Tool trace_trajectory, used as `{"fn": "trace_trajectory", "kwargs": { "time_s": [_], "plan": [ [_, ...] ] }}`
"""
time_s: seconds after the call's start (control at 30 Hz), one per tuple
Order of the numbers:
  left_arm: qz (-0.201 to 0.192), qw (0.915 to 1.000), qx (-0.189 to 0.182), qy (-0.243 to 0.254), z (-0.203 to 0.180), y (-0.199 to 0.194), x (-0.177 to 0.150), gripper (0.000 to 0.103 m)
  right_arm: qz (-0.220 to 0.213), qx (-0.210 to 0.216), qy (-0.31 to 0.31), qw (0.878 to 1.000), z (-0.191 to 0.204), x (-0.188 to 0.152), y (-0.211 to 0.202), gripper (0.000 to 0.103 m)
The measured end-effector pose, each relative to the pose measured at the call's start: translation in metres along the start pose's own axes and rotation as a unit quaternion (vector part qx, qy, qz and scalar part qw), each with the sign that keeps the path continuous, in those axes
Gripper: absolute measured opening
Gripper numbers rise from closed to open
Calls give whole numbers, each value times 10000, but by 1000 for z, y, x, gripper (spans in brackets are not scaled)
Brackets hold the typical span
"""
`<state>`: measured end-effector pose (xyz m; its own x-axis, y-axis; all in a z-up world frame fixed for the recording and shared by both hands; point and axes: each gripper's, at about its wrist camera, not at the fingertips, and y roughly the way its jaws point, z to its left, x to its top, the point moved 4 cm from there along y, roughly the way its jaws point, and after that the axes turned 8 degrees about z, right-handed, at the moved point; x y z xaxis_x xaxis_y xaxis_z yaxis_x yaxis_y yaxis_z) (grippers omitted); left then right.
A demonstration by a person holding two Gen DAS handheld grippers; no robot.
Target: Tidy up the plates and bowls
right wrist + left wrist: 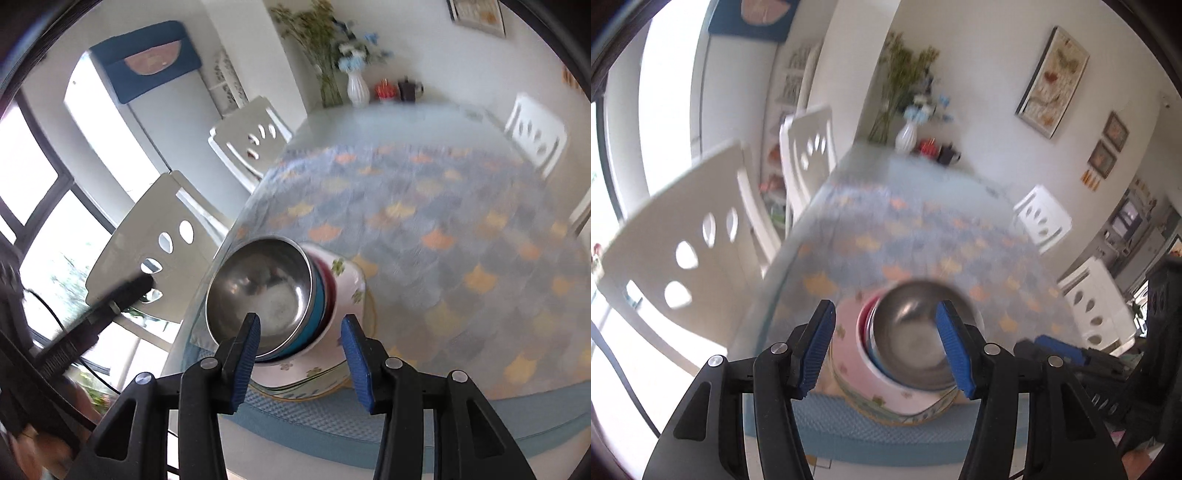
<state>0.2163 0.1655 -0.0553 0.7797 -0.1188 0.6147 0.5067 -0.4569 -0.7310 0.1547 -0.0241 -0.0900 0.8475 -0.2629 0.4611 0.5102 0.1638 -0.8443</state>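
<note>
Both grippers are seen with their blue-padded jaws parted and nothing clamped between them. Left gripper is held above a stack of nested bowls, its pads apart from the rims, so that the stack is framed in the gap rather than gripped. Right gripper is likewise held half open over the same stack from the other side, with no pad pressed on anything.

At the top of the stack a steel bowl is nested inside a blue bowl, which is nested in a red bowl, and these are seated in a white bowl printed with small green flowers. The white bowl is set on a pile of plates with a yellow and green rim. The plates are rested on a blue textured mat at the near edge of the table, which is covered with a blurred blue, orange and yellow patterned cloth under glass.

At the far end of the table a white vase with flowers is stood beside a red item and a dark pot. White chairs with oval cut-outs are placed along the table's sides. In the left wrist view, the right gripper's blue pad is glimpsed at the lower right.
</note>
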Motion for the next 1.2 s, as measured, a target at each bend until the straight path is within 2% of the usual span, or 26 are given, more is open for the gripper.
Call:
{"fn": "trace_trajectory", "kwargs": {
  "time_s": [0.03, 0.13, 0.2, 0.27, 0.4, 0.5, 0.7, 0.97, 1.2],
  "plan": [
    [-155, 9999, -26, 67, -4, -10, 7, 57, -116, -148, -91, 9998, 3, 2, -12, 56],
    [-558, 9980, -132, 267, -20, -32, 22, 67, -314, -312, -243, 9987, 12, 5, -35, 57],
    [-785, 9963, -215, 282, -28, -42, 27, 80, -388, -460, -271, 9978, 16, 8, -47, 57],
    [-855, 9955, -342, 244, -31, -46, 31, 80, -418, -659, -235, 9967, 17, 10, -56, 57],
    [-774, 9955, -485, 250, -39, -42, 35, 80, -469, -719, -24, 9963, 14, 12, -69, 57],
    [-653, 9966, -403, 304, -42, -35, 33, 80, -478, -858, 23, 9952, 12, 13, -71, 58],
    [-279, 9986, -391, 208, -44, -18, 22, 80, -310, -871, 198, 9955, 4, 10, -61, 58],
    [178, 9992, -257, 263, -48, 1, 9, 80, -113, -920, 444, 9947, -9, 4, -50, 58],
    [379, 9973, 43, 621, -58, 10, -1, 80, 18, -805, 646, 9947, -17, -3, -45, 58]
  ]
}}
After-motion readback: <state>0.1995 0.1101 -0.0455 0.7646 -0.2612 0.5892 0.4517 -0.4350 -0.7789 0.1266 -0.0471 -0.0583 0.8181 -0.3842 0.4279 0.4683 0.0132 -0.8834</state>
